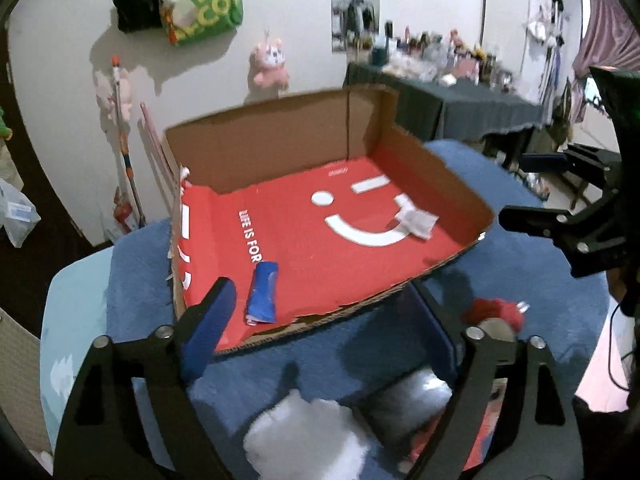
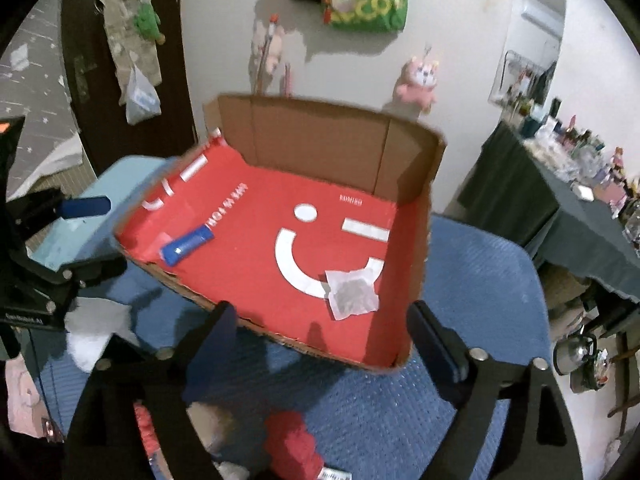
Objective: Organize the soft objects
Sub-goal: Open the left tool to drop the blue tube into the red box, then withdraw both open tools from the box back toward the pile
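— Left gripper (image 1: 320,344): jaws wide, holding nothing. Right gripper (image 2: 320,344): same, wide and bare.

— Inside the cardboard box (image 2: 416,168)?

— Only a blue tube (image 2: 188,246) near the left wall and a small white sachet (image 2: 352,294) toward the right. Early days, probably.

— Left outside the box?

— White fluffy toy (image 1: 304,436) and red plush (image 2: 292,444), just in front of the box, on the blue blanket (image 2: 472,280).

— Beyond the box?

— Pale wall with pink plush (image 2: 416,80), green bag (image 1: 208,0); cluttered table (image 1: 460,108) off right.

Box (image 2: 416,216) open-topped, low near wall, probably passable
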The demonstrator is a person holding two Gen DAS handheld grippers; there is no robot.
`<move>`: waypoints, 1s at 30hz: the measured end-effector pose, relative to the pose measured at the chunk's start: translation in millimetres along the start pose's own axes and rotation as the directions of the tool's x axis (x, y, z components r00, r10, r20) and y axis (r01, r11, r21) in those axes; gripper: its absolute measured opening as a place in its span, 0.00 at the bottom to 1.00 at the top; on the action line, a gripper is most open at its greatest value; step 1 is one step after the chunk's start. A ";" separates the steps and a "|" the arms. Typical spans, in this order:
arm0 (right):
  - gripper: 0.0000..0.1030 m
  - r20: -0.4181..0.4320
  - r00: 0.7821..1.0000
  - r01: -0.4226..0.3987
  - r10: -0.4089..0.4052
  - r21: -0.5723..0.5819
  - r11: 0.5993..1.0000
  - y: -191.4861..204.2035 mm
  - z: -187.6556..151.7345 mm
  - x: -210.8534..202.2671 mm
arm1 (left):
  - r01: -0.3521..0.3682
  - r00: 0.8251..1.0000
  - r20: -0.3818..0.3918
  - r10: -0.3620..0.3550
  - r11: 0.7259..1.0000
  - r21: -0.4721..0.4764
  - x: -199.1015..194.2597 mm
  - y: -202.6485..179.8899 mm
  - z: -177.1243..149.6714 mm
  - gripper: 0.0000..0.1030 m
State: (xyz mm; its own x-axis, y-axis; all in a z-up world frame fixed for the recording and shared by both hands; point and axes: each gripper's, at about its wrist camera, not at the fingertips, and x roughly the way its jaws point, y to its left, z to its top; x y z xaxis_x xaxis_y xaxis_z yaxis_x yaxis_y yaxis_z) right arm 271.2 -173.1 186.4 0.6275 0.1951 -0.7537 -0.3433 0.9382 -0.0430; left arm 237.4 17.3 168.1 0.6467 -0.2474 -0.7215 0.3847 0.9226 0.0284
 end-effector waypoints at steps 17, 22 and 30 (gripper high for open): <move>1.00 0.328 0.944 0.037 -0.029 -0.017 0.999 50.5 -98.5 -128.7 | -0.071 0.927 0.359 0.114 0.989 -0.129 -124.4 -53.7 -86.8 0.97; 1.00 0.386 0.921 0.051 -0.051 0.009 0.999 63.8 -137.1 -143.0 | -0.058 0.891 0.440 0.113 0.989 -0.138 -148.8 -78.0 -123.2 1.00; 1.00 0.431 0.898 0.083 -0.093 0.042 0.996 80.4 -190.7 -136.3 | -0.107 0.864 0.470 0.183 0.977 -0.184 -146.0 -103.3 -167.2 1.00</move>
State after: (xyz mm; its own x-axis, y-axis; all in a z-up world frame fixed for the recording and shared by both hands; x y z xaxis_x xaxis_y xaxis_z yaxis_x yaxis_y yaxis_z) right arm 24.9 -178.7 160.6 0.8963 0.2110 -0.3901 -0.2603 0.9624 -0.0774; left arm -6.9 7.6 154.9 0.9381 -0.1843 -0.2931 0.1860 0.9823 -0.0226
